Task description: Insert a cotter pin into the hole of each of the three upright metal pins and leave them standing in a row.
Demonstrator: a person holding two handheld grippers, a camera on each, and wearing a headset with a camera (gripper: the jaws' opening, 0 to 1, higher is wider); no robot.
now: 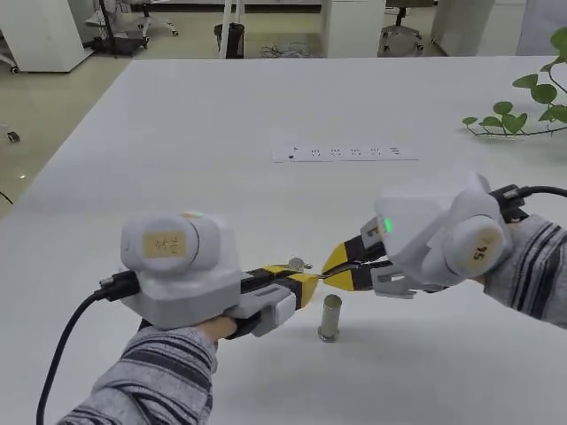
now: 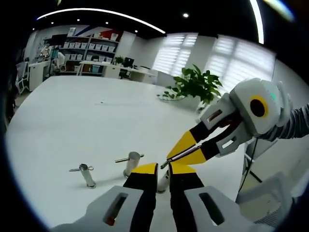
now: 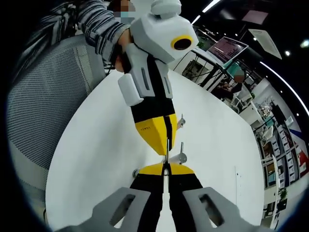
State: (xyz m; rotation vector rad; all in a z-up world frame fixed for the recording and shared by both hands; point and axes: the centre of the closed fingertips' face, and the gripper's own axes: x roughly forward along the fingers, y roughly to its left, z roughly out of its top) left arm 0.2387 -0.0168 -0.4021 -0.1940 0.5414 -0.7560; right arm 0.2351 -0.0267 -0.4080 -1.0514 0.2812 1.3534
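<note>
A thin cotter pin [image 1: 321,276] bridges the two grippers above the white table [image 1: 221,133]. My right gripper [image 1: 331,269] is shut on one end of it, and my left gripper [image 1: 306,283] is shut on the other end, jaw tips almost meeting. A bare upright metal pin [image 1: 330,317] stands just in front of them. In the left gripper view two upright pins [image 2: 87,175] [image 2: 131,163] each carry a cotter pin through the top. The bare pin [image 2: 163,181] shows through the narrow gap of the left gripper [image 2: 163,167]. The right gripper view shows the cotter pin [image 3: 167,157] running between the jaw tips.
A white power strip [image 1: 345,153] lies mid-table beyond the work. A potted plant [image 1: 532,106] trails over the far right edge. A grey mesh chair [image 3: 43,96] stands beside the table on the person's side.
</note>
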